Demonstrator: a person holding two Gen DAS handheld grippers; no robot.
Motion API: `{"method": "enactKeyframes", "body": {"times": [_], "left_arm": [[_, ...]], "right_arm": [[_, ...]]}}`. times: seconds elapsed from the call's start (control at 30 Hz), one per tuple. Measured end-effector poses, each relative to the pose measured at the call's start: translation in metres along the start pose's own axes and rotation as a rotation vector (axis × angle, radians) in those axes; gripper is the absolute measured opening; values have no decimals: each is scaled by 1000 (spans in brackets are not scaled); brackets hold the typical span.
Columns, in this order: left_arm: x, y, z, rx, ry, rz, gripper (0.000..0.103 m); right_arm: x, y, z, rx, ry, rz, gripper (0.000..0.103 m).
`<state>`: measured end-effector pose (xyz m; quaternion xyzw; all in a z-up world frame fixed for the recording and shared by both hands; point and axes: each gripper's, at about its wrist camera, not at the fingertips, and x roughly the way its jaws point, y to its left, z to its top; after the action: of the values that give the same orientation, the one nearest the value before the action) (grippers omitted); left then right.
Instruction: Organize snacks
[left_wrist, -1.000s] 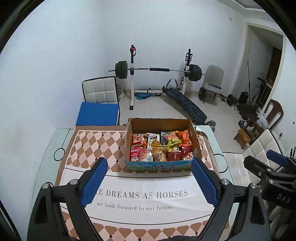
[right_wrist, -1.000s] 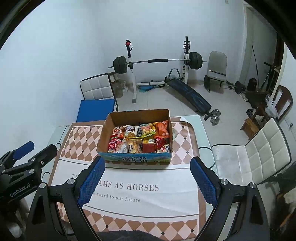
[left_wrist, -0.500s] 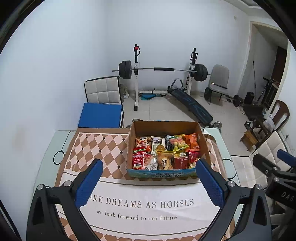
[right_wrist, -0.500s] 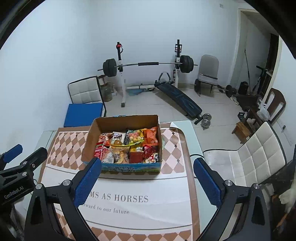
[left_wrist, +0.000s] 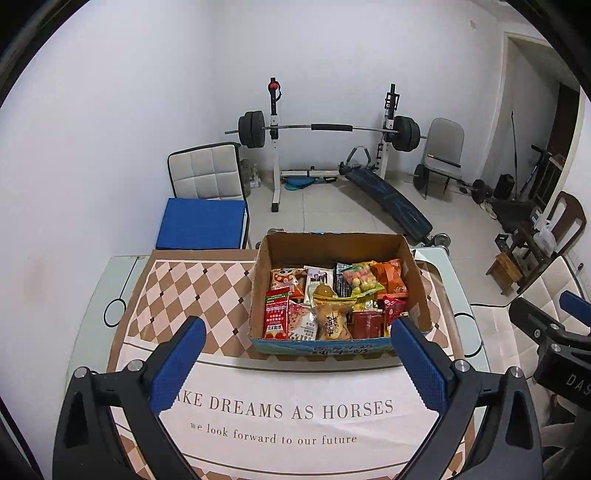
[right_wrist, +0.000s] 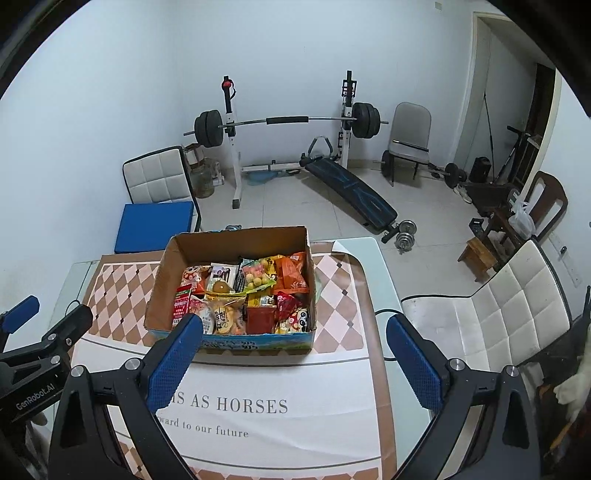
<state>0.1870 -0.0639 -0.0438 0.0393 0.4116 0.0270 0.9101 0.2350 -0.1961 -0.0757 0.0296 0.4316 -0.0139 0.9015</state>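
An open cardboard box (left_wrist: 334, 247) packed with snack packets (left_wrist: 332, 299) stands on the far half of the table (left_wrist: 110, 280), on a checkered cloth (left_wrist: 177, 288) printed with a horse motto. The left claw (left_wrist: 295, 363) and the right claw (right_wrist: 291, 360) hover over the near edge of the table, angled down toward the box; the jaws of both have just been opening and now stand wide, with nothing between them. Behind the table are a chair with a blue cushion (left_wrist: 201, 223) and a barbell rack (left_wrist: 328, 129).
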Motion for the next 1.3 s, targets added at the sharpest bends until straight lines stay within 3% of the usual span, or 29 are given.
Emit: {"method": "enactKeyframes", "body": {"times": [1.3], "left_arm": [[-8,-6,6,-9,-16,6,103]], "right_arm": [[5,3,-3,-8,12,15,102]]}}
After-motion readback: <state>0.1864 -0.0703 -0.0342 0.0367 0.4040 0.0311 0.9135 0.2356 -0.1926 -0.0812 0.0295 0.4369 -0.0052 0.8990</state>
